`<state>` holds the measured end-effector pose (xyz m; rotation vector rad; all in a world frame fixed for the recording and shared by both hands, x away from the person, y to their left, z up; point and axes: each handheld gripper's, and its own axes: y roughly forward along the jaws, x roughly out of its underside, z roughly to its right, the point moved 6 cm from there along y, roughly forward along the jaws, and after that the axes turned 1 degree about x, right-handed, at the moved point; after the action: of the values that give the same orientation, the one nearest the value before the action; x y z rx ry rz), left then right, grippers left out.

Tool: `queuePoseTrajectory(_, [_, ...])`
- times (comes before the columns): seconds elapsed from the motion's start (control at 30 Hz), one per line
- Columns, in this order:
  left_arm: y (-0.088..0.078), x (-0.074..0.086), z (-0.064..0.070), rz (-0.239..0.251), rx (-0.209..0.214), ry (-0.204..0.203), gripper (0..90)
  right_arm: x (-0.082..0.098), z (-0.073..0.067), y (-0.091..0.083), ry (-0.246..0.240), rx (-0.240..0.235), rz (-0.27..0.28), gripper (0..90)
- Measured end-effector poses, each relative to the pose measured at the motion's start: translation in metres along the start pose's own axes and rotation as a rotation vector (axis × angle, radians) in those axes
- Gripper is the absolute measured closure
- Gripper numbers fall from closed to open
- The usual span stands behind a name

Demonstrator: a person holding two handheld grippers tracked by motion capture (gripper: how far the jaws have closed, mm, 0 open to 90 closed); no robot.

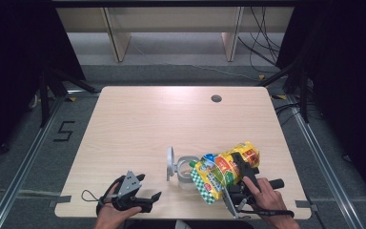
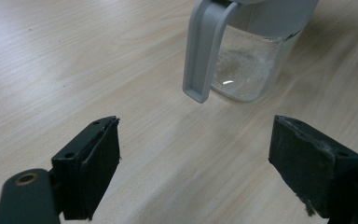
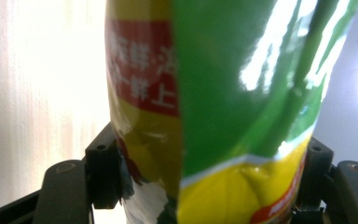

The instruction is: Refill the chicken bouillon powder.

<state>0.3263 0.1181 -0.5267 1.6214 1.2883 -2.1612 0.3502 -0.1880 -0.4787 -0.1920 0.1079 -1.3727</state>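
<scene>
High view: snack bag [image 1: 224, 172] in right gripper [image 1: 240, 168], overhanging jar [image 1: 187, 168] rim.

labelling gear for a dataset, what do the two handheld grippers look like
Both are black. The left gripper carries a grey three-cornered plate and a looping black cable. Its flat rectangular pads sit on screwed jaw blocks. The right gripper has a black pistol-style handle.

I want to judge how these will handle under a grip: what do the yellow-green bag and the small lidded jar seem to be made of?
Bag: thin glossy plastic film, going by its bright glare and creases where the right gripper pinches it. Jar: clear body, glass or hard plastic, since the table shows through; its grey lid and clasp look like matte plastic.
</scene>
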Motion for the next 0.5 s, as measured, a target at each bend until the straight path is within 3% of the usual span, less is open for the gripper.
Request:
queuePoseTrajectory(0.03, [0.001, -0.001, 0.000, 0.011, -0.001, 0.000, 16.0, 0.000, 0.000, 0.001, -0.010, 0.000, 0.006, 30.5])
queuePoseTrajectory(0.07, [0.001, -0.001, -0.001, 0.011, -0.001, 0.005, 16.0, -0.003, 0.004, 0.002, -0.066, 0.013, 0.023, 30.5])
queuePoseTrajectory(0.1, [0.001, 0.001, 0.000, 0.000, -0.008, -0.014, 16.1, -0.002, 0.004, 0.001, -0.060, 0.000, 0.010, 30.5])
queuePoseTrajectory(0.13, [0.001, 0.000, 0.000, 0.001, -0.005, -0.012, 16.0, -0.004, 0.000, 0.001, -0.007, 0.009, 0.019, 30.5])
queuePoseTrajectory(0.17, [0.001, 0.000, -0.001, -0.001, -0.007, 0.000, 16.0, -0.004, -0.001, 0.001, 0.006, -0.011, 0.017, 30.5])
queuePoseTrajectory(0.2, [0.001, 0.000, -0.001, -0.002, -0.009, -0.015, 16.1, -0.005, -0.001, 0.002, 0.009, 0.016, 0.034, 30.6])
queuePoseTrajectory(0.23, [0.000, 0.001, -0.003, -0.017, -0.012, 0.004, 16.1, -0.006, 0.002, 0.002, -0.031, 0.014, 0.035, 30.8])
queuePoseTrajectory(0.3, [-0.001, 0.001, -0.003, -0.024, -0.012, 0.002, 16.1, -0.007, 0.000, 0.002, -0.023, 0.001, 0.030, 31.0])
queuePoseTrajectory(0.33, [0.000, 0.001, -0.001, -0.004, -0.014, -0.017, 16.1, -0.008, 0.001, 0.004, -0.040, 0.001, 0.045, 31.1])
queuePoseTrajectory(0.37, [0.000, 0.001, -0.003, -0.018, -0.011, 0.003, 16.1, -0.008, -0.002, 0.004, -0.008, 0.001, 0.047, 31.2])
queuePoseTrajectory(0.43, [0.001, 0.000, -0.002, -0.004, -0.008, 0.002, 16.1, -0.008, -0.002, 0.003, -0.002, 0.003, 0.039, 31.2])
queuePoseTrajectory(0.5, [0.001, 0.001, -0.001, -0.004, -0.008, -0.002, 16.1, -0.012, 0.003, 0.003, -0.083, 0.003, 0.058, 31.3])
